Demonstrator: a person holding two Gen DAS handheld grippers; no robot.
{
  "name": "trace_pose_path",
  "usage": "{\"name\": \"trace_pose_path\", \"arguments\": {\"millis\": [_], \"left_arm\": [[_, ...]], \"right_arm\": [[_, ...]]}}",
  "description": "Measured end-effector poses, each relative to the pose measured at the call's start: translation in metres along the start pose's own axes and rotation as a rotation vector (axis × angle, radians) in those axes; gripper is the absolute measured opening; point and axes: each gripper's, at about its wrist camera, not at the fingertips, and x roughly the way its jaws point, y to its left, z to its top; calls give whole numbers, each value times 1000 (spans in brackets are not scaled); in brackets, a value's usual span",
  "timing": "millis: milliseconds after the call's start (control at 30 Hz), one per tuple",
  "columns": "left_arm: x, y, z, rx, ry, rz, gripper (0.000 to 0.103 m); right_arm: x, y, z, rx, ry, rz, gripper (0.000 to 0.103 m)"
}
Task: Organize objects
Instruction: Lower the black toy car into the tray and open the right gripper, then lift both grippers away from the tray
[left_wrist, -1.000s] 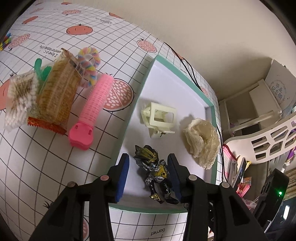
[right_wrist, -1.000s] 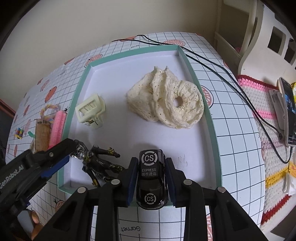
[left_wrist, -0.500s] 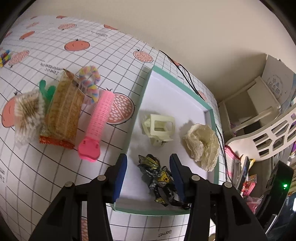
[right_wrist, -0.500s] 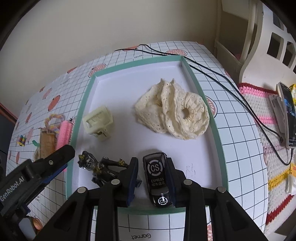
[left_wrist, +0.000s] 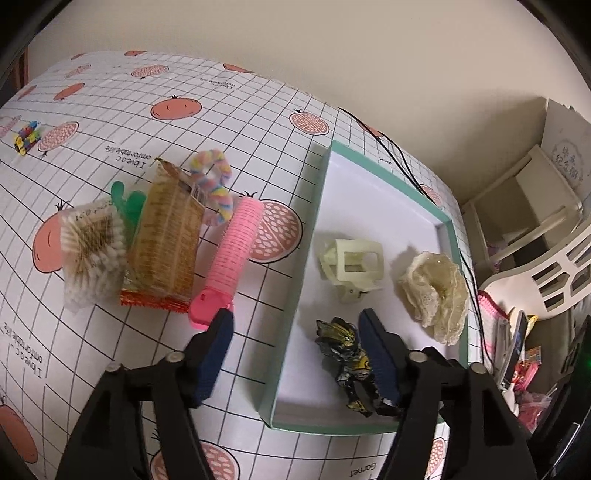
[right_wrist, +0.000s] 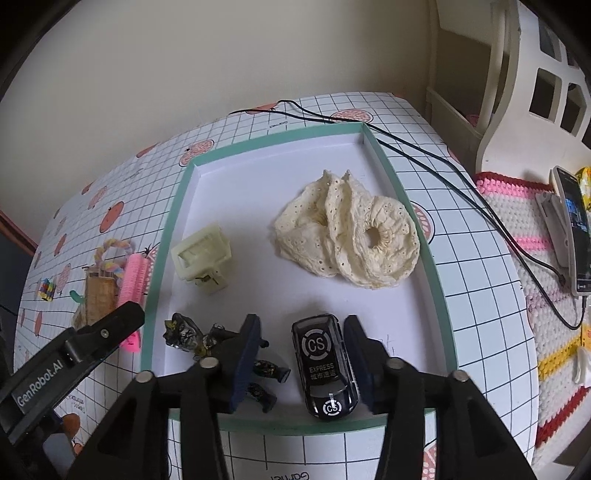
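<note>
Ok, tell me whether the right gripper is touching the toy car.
Apart. The right wrist view shows white tray floor either side of the toy car, between it and the right gripper pads.

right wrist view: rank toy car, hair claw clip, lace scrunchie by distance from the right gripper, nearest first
From the right gripper:
1. Toy car: between the open fingers, at the tray's near edge.
2. Hair claw clip: mid-tray, to the left.
3. Lace scrunchie: mid-tray, to the right, reaching farthest back.
Clip and scrunchie are nearly tied.

Evenly lit, soft indoor light; faint shadows beside the clip inside the tray. Strong fisheye bending and dark vignette at corners. Slight blur on near fingers.
</note>
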Motion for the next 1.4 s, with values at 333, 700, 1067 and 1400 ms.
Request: {"name": "trace_pose_path", "arguments": {"millis": [333, 700, 1067, 1400], "left_arm": [[-1, 2, -1, 26, -31, 68, 89], [-2, 7, 2, 45, -45, 124, 98], [-4, 17, 5, 44, -58, 152, 98], [-19, 31, 15, 84, -132, 205, 98]], "right_arm": [[2, -3, -1, 15, -1, -14, 76], [4, -4, -2, 19, -6, -30, 92], [7, -5, -4, 32, -9, -43, 103], [0, 4, -2, 48, -62, -39, 103]]}}
